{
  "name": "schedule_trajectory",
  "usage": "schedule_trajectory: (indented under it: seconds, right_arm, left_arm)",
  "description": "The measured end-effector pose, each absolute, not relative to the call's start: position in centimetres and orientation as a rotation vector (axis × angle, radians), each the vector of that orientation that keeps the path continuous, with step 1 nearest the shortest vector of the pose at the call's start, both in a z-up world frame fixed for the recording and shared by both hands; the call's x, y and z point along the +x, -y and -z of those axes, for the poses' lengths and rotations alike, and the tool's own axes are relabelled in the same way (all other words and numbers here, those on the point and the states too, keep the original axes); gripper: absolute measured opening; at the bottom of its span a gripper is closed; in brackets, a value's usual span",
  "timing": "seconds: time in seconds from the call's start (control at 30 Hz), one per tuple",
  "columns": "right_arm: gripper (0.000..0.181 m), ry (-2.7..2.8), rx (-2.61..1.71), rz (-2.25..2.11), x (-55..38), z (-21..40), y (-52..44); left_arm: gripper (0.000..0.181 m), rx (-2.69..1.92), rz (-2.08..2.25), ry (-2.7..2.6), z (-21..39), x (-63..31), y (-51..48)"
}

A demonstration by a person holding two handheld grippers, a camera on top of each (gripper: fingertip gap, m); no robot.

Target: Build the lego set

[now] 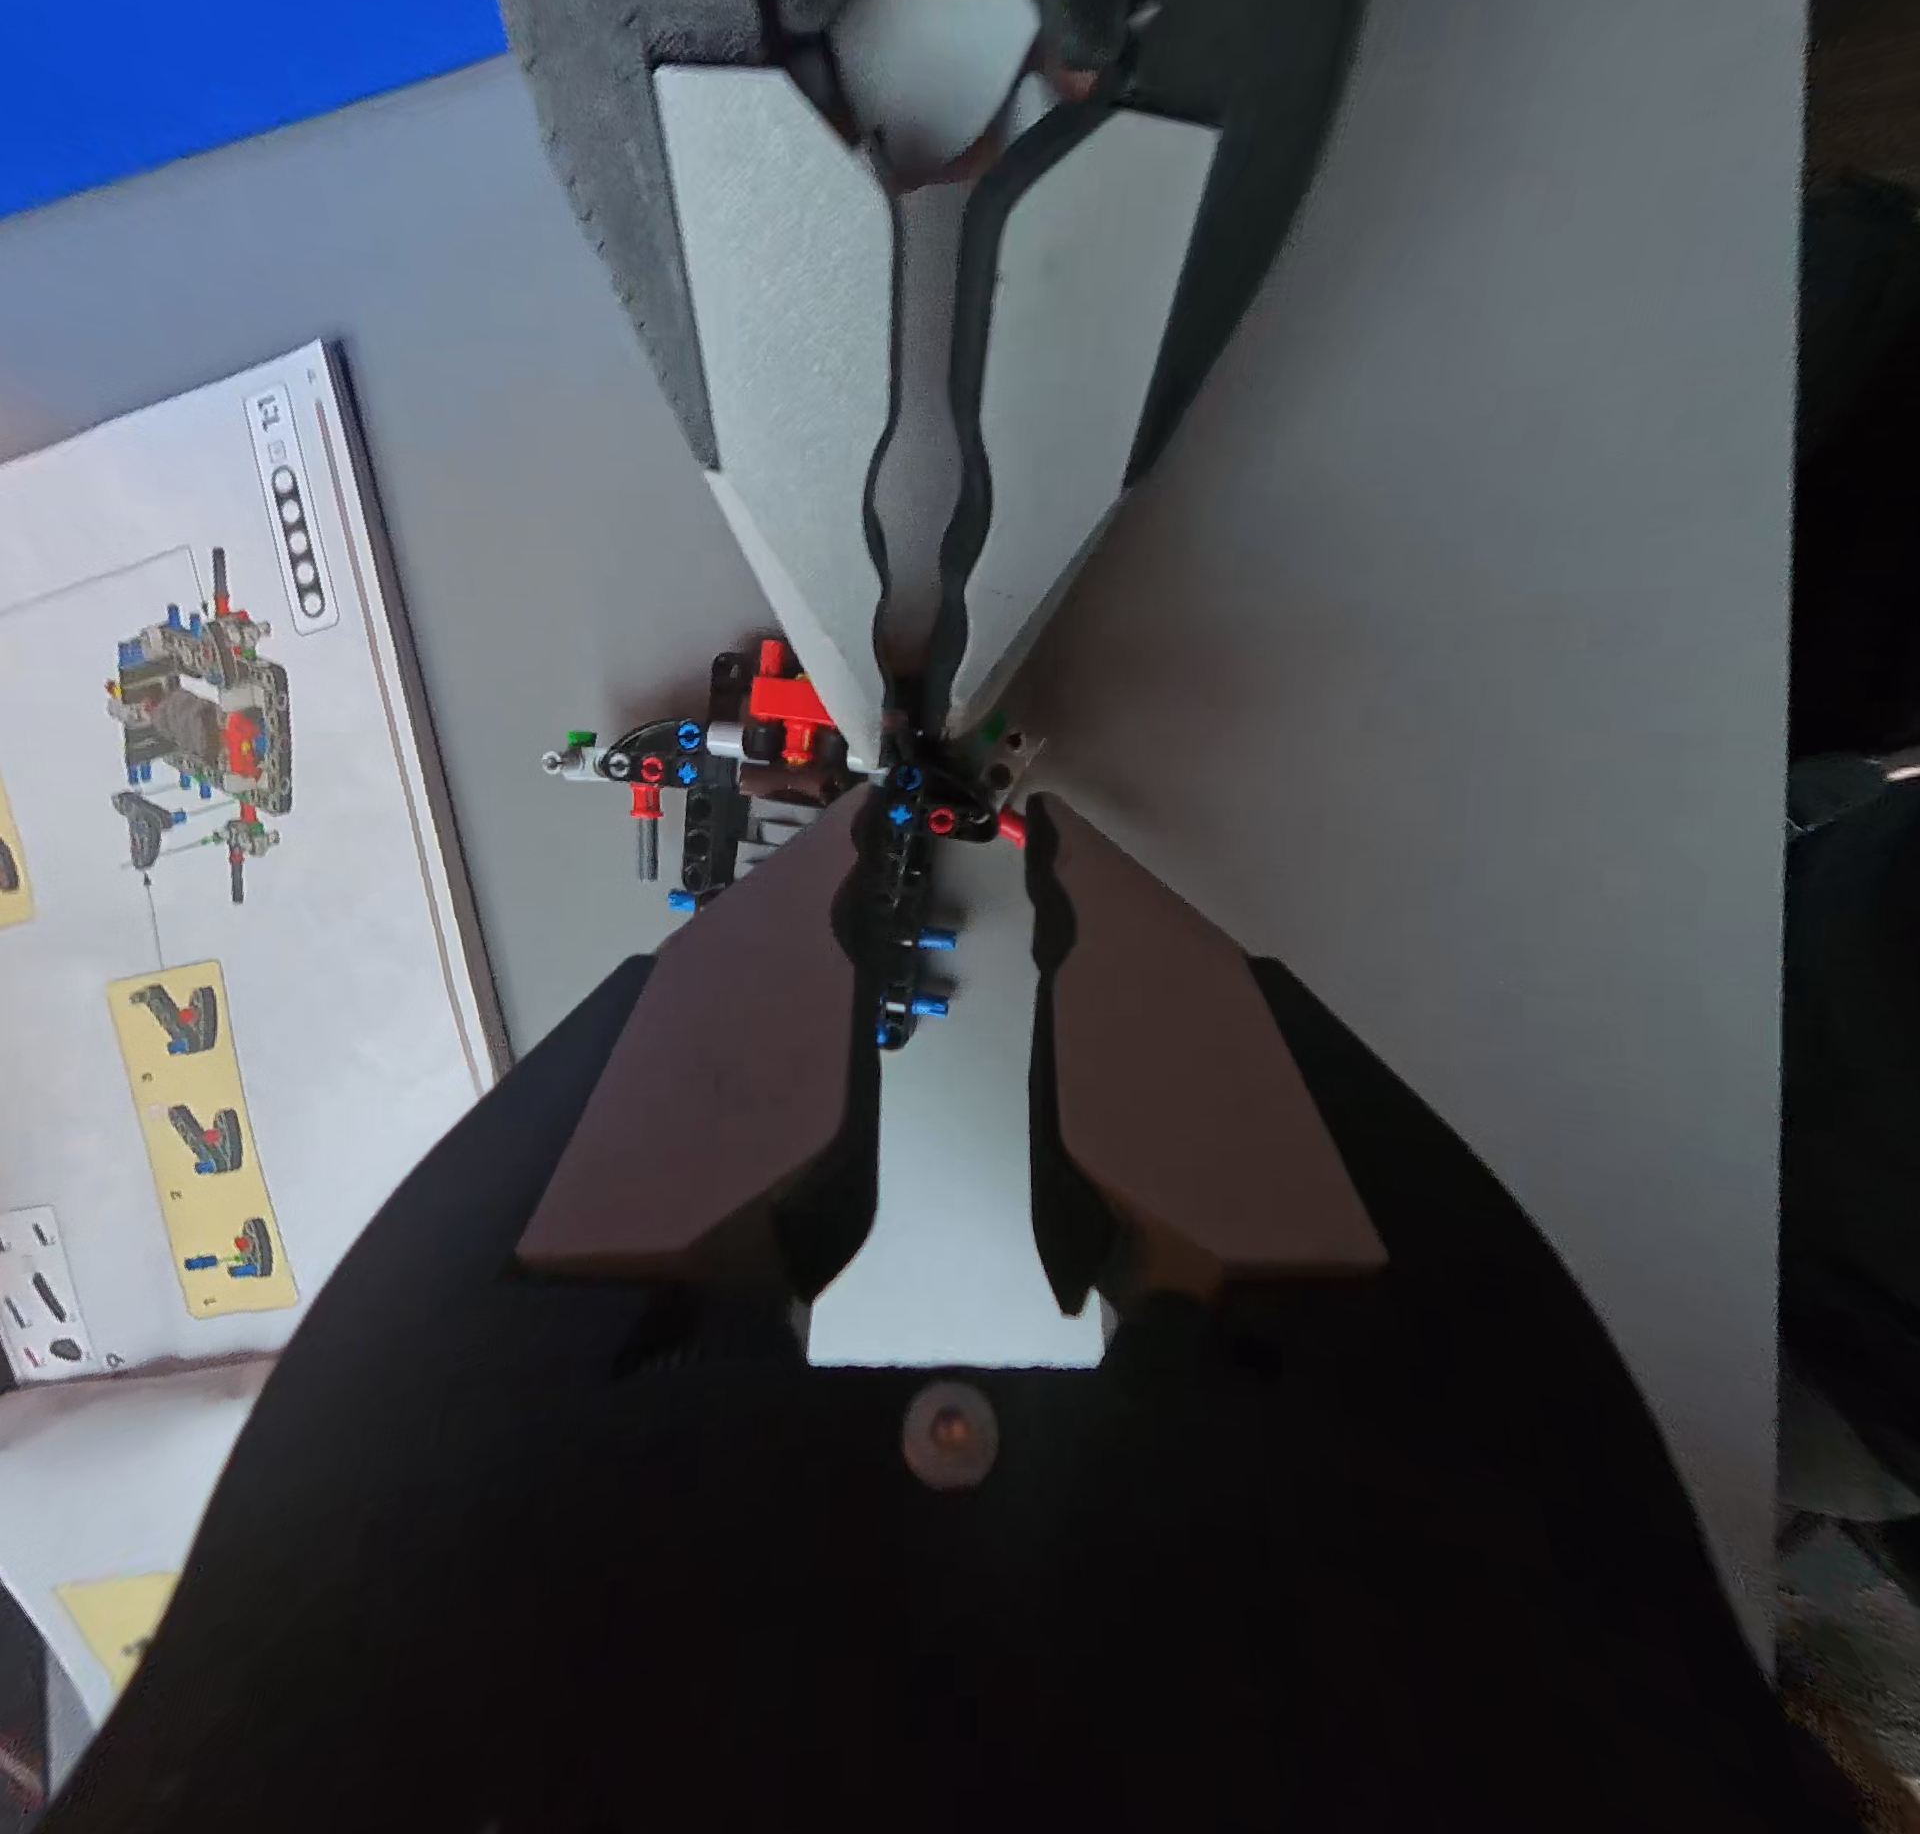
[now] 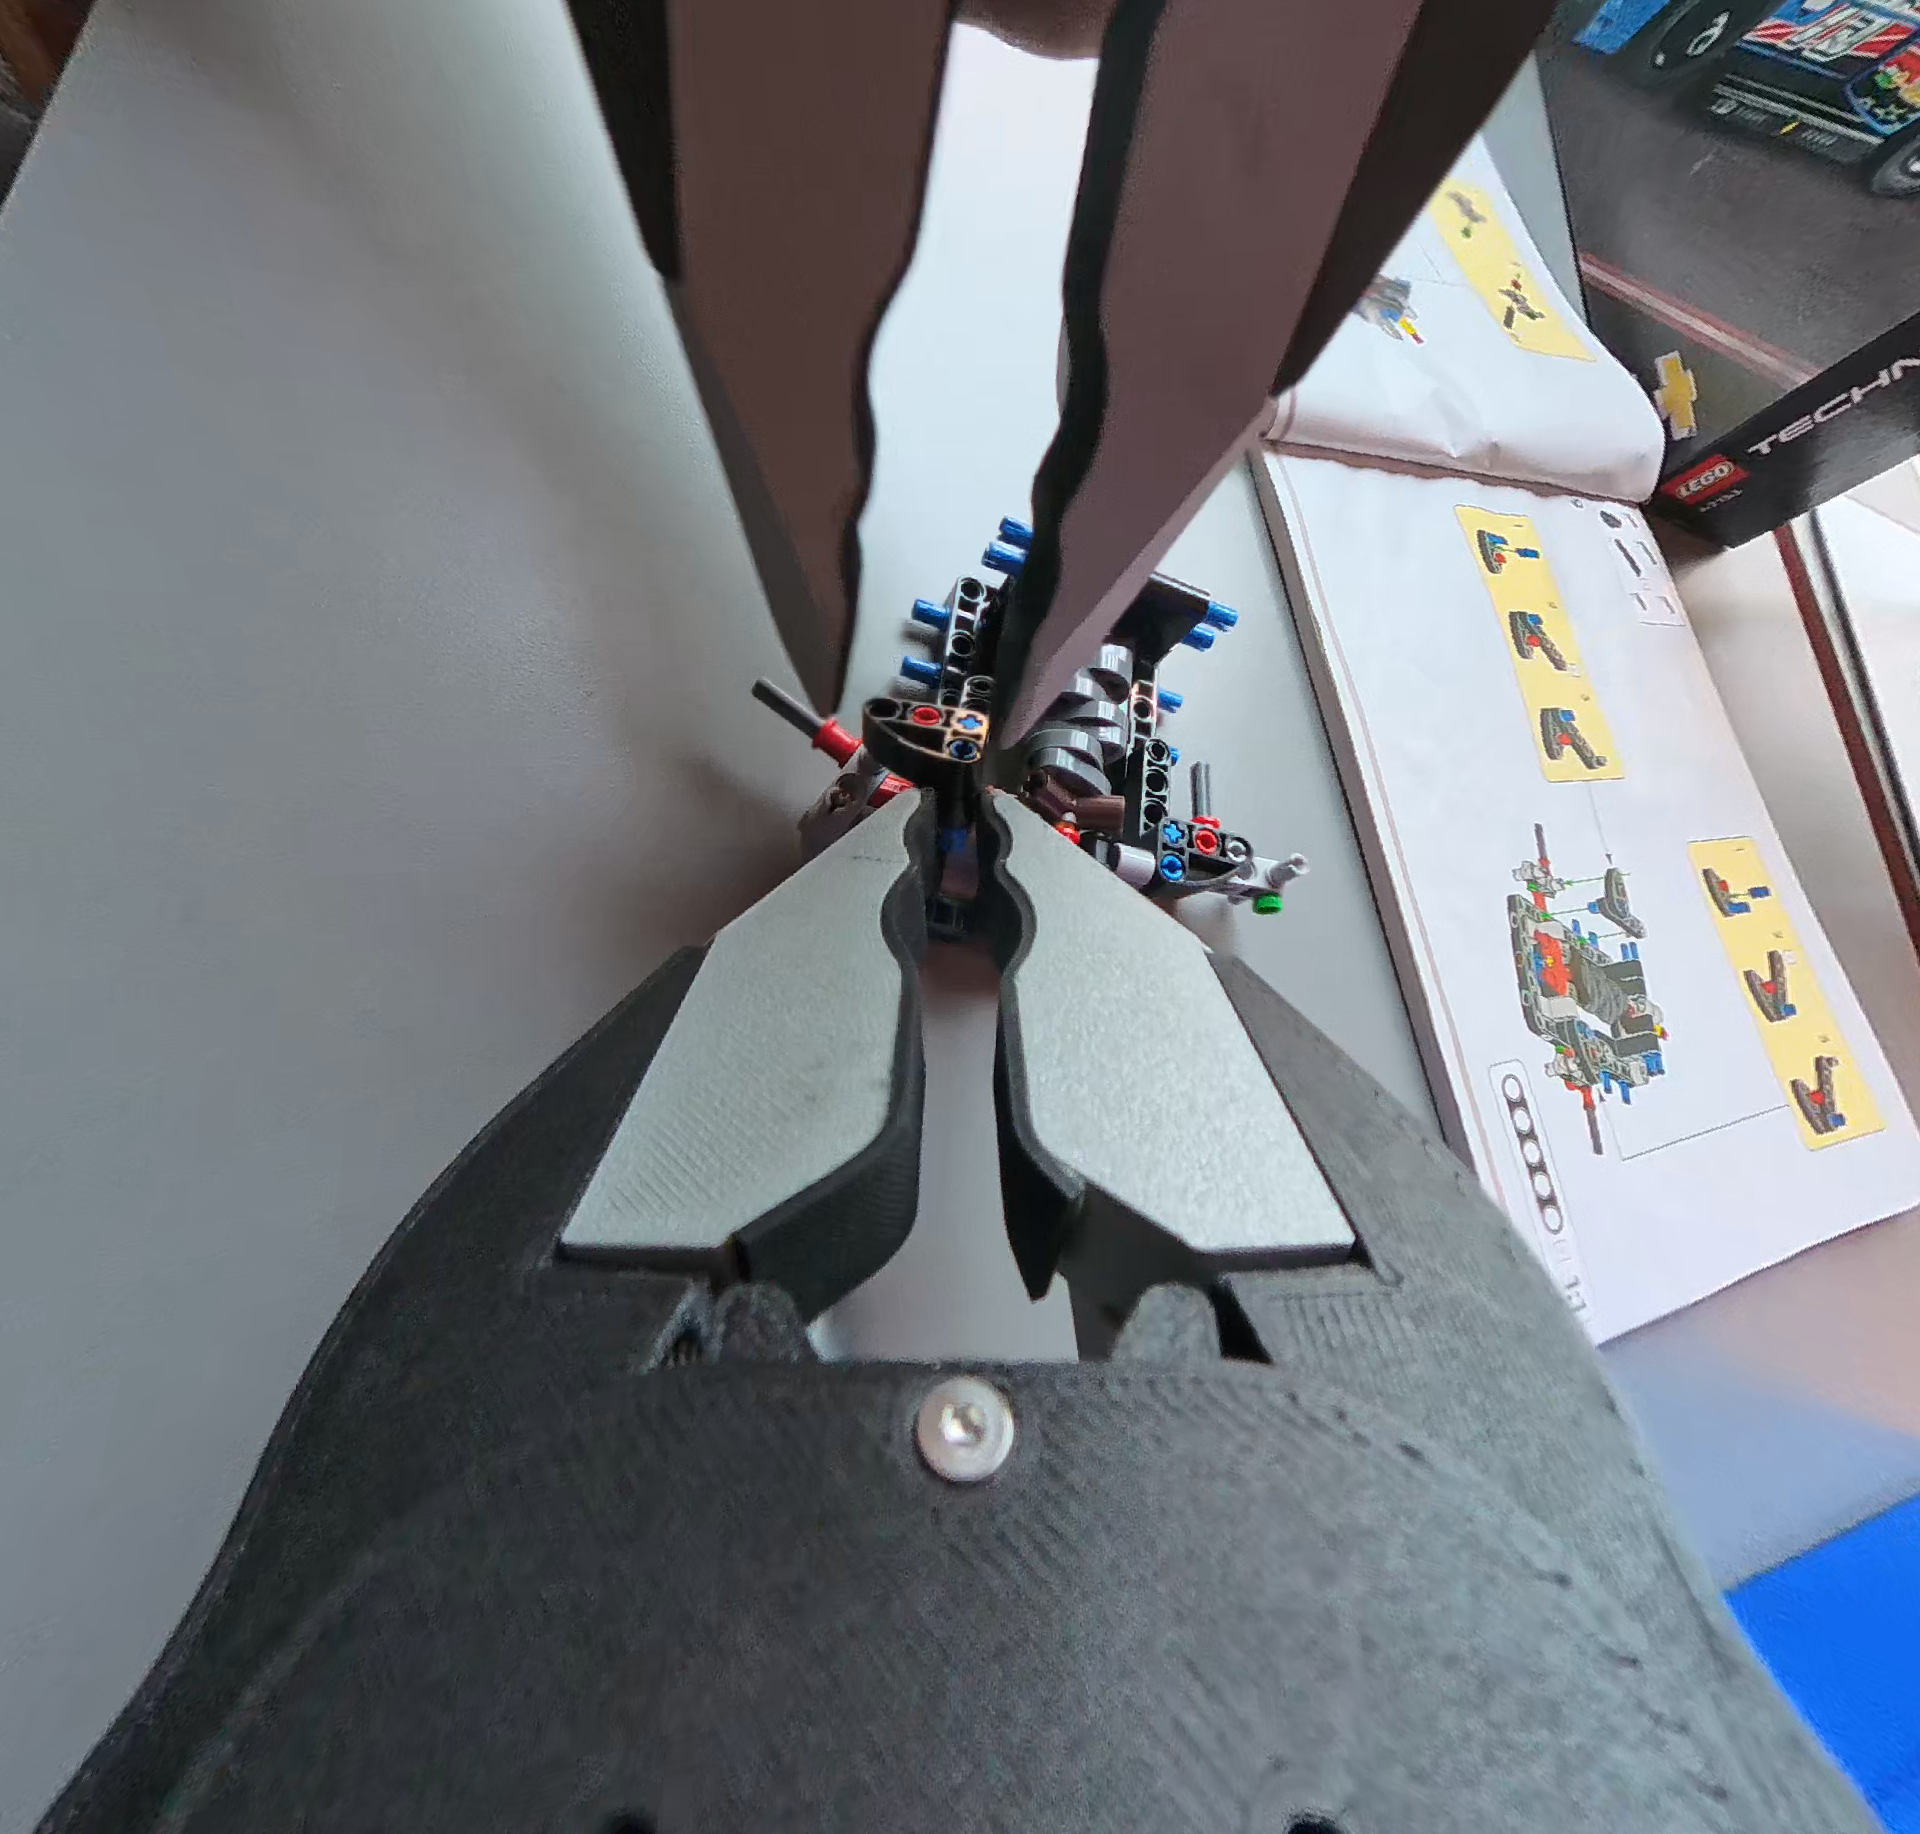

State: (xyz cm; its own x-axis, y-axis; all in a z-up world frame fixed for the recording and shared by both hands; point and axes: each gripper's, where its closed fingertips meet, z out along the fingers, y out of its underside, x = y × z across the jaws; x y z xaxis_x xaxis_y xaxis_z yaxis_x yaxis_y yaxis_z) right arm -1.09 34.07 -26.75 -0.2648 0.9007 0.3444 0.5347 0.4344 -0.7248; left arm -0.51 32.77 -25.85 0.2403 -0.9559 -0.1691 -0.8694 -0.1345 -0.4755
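A partly built lego assembly (image 1: 774, 709) of black beams, blue pins and red parts sits mid-table; it also shows in the right wrist view (image 2: 1101, 735). My left gripper (image 1: 951, 808), with brown fingers, is closed on a curved black beam (image 1: 961, 816) at the assembly's near end. In the right wrist view it (image 2: 920, 719) comes in from the top around that beam (image 2: 925, 730). My right gripper (image 2: 954, 808), with grey fingers, is shut on a black part of the assembly from the opposite side, tip to tip with the left one (image 1: 923, 719). A matching curved beam (image 2: 1205, 844) is on the assembly's other side.
An open instruction booklet (image 1: 208, 745) lies beside the assembly, also in the right wrist view (image 2: 1558, 849). The lego box (image 2: 1766, 278) stands behind it. A blue surface (image 1: 208, 39) is at the far corner. The grey table's edge (image 1: 1787, 745) runs along one side.
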Motion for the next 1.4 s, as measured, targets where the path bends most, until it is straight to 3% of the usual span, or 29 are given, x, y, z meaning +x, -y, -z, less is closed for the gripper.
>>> schedule_trajectory:
  seconds: [0.43, 0.6, 0.67, 0.87, 1.4]
  right_arm:
    - [0.004, 1.911, -1.221, -0.745, -1.1, 26.6, -33.8]
    - [0.016, 1.847, -1.288, -0.849, 0.1, 24.7, -34.8]
    - [0.033, 1.833, -1.354, -0.875, 0.7, 24.5, -35.5]
    - [0.061, 1.922, -1.511, -0.732, 0.8, 27.9, -36.3]
    - [0.055, 1.925, -1.557, -0.779, -0.3, 29.3, -35.9]
  left_arm:
    - [0.021, -1.968, 0.107, -1.759, 26.7, -0.8, -33.1]
    - [0.020, -2.002, 0.060, -1.791, 26.6, -1.3, -33.3]
    - [0.020, -2.022, 0.056, -1.820, 26.6, -1.4, -33.2]
    - [0.019, -2.115, 0.022, -1.850, 27.1, -1.5, -33.2]
    - [0.020, -2.284, 0.126, -1.781, 26.8, -0.5, -32.4]
